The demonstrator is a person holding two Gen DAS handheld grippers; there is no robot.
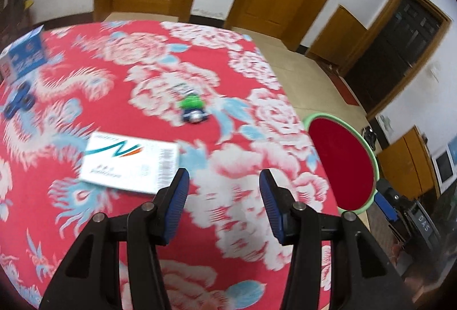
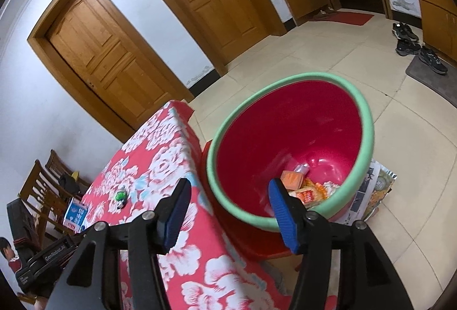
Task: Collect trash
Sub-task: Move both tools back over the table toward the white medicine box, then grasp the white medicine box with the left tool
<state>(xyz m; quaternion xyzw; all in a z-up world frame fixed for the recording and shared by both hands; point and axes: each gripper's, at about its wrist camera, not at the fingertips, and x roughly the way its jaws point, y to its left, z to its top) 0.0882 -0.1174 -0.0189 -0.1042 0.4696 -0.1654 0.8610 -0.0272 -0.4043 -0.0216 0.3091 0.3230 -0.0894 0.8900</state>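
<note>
My left gripper hangs open over the red flowered tablecloth, with nothing between its fingers. Just ahead to its left lies a flat white packet with a teal logo. Farther off sits a small green and blue piece. The red basin with a green rim shows past the table's right edge. My right gripper is open and empty above the table corner, beside the basin. Orange wrappers lie in the basin's bottom. The green piece appears far left on the cloth.
A blue box and a blue spinner lie at the table's far left. The basin rests on a red stool, with newspaper on the floor beside it. Wooden chairs and a person are beyond the table.
</note>
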